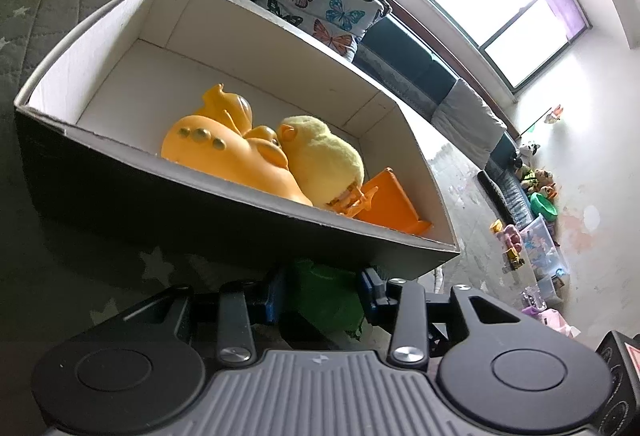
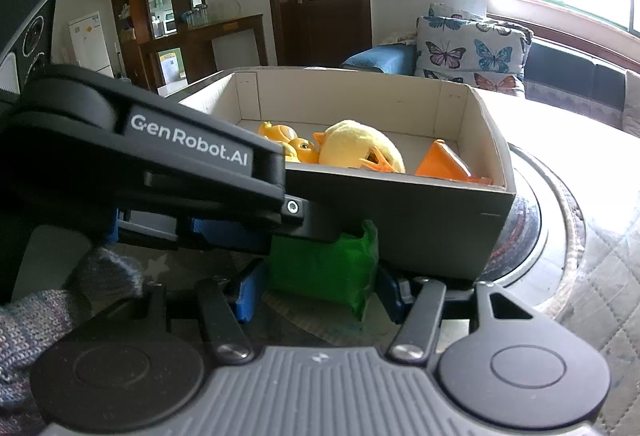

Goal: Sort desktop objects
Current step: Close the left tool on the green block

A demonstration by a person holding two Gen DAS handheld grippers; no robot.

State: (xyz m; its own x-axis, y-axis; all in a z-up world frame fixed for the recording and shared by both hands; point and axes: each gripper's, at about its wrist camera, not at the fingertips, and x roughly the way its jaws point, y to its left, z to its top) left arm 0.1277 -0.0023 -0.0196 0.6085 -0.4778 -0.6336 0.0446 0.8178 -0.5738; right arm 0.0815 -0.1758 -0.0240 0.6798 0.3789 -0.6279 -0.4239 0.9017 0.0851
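Low in both frames, our left gripper (image 1: 322, 300) and right gripper (image 2: 320, 290) each clamp blue fingers (image 2: 249, 292) on something green; our left crosses the right view's left side.

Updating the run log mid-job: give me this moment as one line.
left tongs: shut on green packet | right tongs: shut on green packet | box: plush chick, orange toys inside

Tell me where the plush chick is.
In both views the plush chick lies inside the box, between the orange duck and the orange scoop.
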